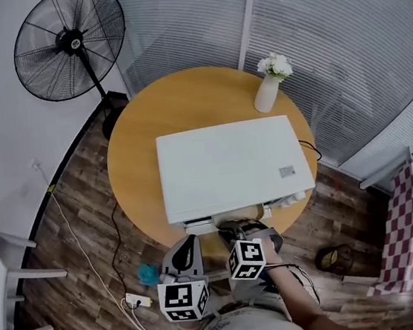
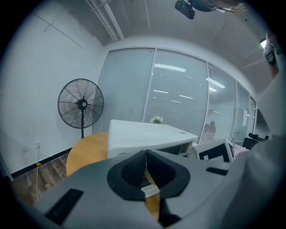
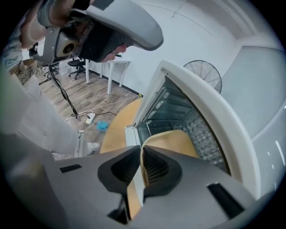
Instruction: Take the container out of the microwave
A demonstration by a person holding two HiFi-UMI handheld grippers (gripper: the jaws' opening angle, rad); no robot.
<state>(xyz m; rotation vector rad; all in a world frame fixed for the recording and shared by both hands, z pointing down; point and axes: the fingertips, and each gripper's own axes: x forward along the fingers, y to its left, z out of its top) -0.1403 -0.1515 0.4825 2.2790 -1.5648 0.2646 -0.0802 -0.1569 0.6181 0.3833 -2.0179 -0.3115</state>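
Left gripper (image 2: 145, 156) is hanging closed, empty, lower centre; we're pinching the microwave door (image 3: 210, 112) edge in the right gripper (image 3: 140, 154).

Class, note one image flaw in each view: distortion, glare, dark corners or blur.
Head view: the window blinds bow outward, a sign of fisheye distortion. Left gripper view: black corners, and light strips glare on the glass wall. Right gripper view: the microwave bends into an arc, and the corners are black too.

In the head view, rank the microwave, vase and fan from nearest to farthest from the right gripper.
From the right gripper:
1. Microwave, directly ahead of it.
2. Vase, beyond the microwave, on the table's far right.
3. Fan, far left, past the table.
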